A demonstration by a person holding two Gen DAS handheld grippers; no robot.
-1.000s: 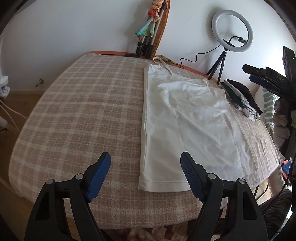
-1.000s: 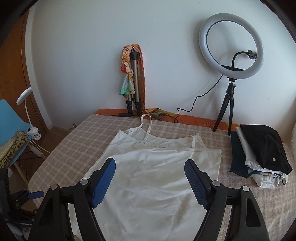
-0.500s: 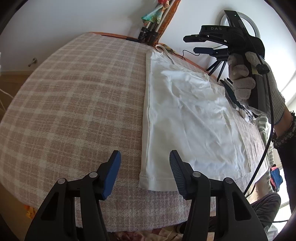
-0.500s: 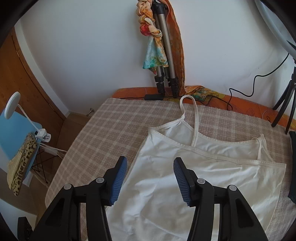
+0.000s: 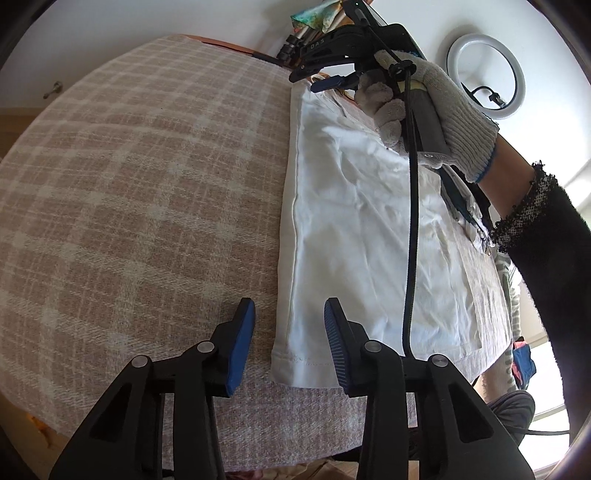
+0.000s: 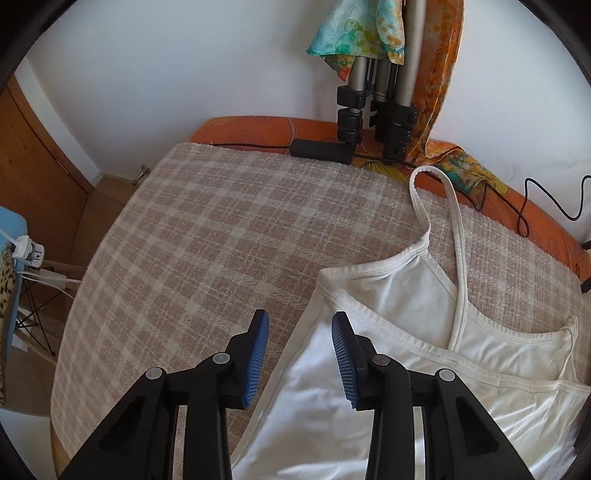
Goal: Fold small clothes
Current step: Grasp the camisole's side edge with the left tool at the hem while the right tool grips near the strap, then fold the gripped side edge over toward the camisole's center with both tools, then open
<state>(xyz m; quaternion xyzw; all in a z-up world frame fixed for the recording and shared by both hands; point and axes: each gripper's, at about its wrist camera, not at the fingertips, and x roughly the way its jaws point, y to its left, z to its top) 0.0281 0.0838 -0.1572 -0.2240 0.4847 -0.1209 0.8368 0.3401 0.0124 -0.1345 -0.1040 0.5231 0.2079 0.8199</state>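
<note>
Left wrist view: white camisole [image 5: 362, 229] is lying flat on the plaid-covered table [image 5: 140, 192], hem toward the camera, straps at the far end. Left gripper [image 5: 289, 325] is hovering over the near left hem corner, jaws partly apart and closing. The side seam is sitting in the gap between the blue pads [image 5: 242, 343], but neither pad is pressing the cloth, so it is gripping nothing. Same view: right gripper [image 5: 317, 79] is hanging over the far strap end, held by a gloved hand [image 5: 436, 107] in a dark sleeve [image 5: 546, 251], cable [image 5: 412, 221] trailing down across the garment. Ring light [image 5: 485, 75] is standing against the wall behind.

Right wrist view: right gripper [image 6: 300, 341] is pointing down at the top left corner of the camisole [image 6: 406, 350], jaws closing, part open. The garment's side edge is running between the fingers, with the right pad [image 6: 341, 354] over white fabric and the left over bare plaid cloth. No clamp visible, nothing held. One strap [image 6: 443, 206] is looping out toward the tripod legs [image 6: 373, 110] and the patterned scarf [image 6: 354, 33] at the far table edge.
</note>
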